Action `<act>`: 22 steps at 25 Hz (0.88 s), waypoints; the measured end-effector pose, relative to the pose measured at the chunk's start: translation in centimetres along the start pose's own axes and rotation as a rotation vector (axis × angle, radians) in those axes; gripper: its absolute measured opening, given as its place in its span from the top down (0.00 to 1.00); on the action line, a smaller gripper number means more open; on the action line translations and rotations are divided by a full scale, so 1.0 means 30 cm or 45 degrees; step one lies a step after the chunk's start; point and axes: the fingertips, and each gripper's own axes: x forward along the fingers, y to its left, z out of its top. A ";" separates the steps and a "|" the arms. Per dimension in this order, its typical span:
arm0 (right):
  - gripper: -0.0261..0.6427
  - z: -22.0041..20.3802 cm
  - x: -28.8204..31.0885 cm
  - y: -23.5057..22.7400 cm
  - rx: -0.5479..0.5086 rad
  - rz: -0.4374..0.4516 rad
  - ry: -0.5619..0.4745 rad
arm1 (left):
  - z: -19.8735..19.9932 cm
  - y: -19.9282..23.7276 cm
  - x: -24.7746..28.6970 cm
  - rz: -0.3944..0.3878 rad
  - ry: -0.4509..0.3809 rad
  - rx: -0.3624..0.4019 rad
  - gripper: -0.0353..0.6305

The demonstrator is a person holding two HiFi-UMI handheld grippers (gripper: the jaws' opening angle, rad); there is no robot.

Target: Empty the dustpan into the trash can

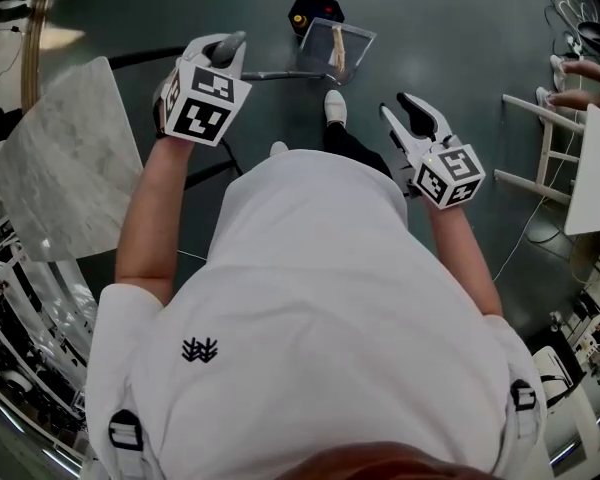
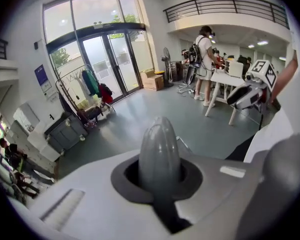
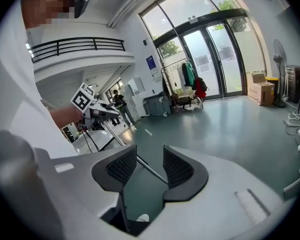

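Observation:
In the head view my left gripper (image 1: pixel 227 48) is shut on the grey handle (image 1: pixel 231 42) of a long-handled dustpan (image 1: pixel 336 51). The pan hangs ahead over the floor with a tan piece of litter in it. Just beyond the pan stands the black trash can (image 1: pixel 315 12). The left gripper view shows the rounded grey handle end (image 2: pixel 159 149) held between the jaws of the left gripper (image 2: pixel 159 156). My right gripper (image 1: pixel 412 116) is at the right, open and empty. In the right gripper view the right gripper (image 3: pixel 144 166) has its pads apart, and the dustpan's thin shaft (image 3: pixel 140 159) shows beyond the gap.
A marble-topped table (image 1: pixel 70 158) is close at the left. White tables and chairs (image 1: pixel 590 168) stand at the right, with another person's hand (image 1: pixel 580 68) near them. My white shoe (image 1: pixel 334 108) points at the dustpan. Glass doors (image 2: pixel 110 59) lie further off.

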 end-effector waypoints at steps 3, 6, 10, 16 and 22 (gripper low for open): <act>0.73 0.065 0.040 -0.082 -0.008 0.028 0.002 | 0.037 -0.009 0.058 -0.008 -0.007 -0.105 0.86; 0.73 0.103 0.072 -0.144 -0.025 0.060 0.014 | 0.073 -0.008 0.089 -0.001 0.000 -0.143 0.86; 0.73 0.131 0.111 -0.220 -0.031 0.104 0.024 | 0.128 0.035 0.110 0.041 0.028 -0.103 0.86; 0.73 0.149 0.151 -0.268 -0.005 0.154 -0.003 | 0.186 0.116 0.139 0.070 0.099 0.045 0.86; 0.73 0.167 0.143 -0.316 0.030 0.150 -0.047 | 0.212 0.201 0.199 0.096 0.194 0.230 0.86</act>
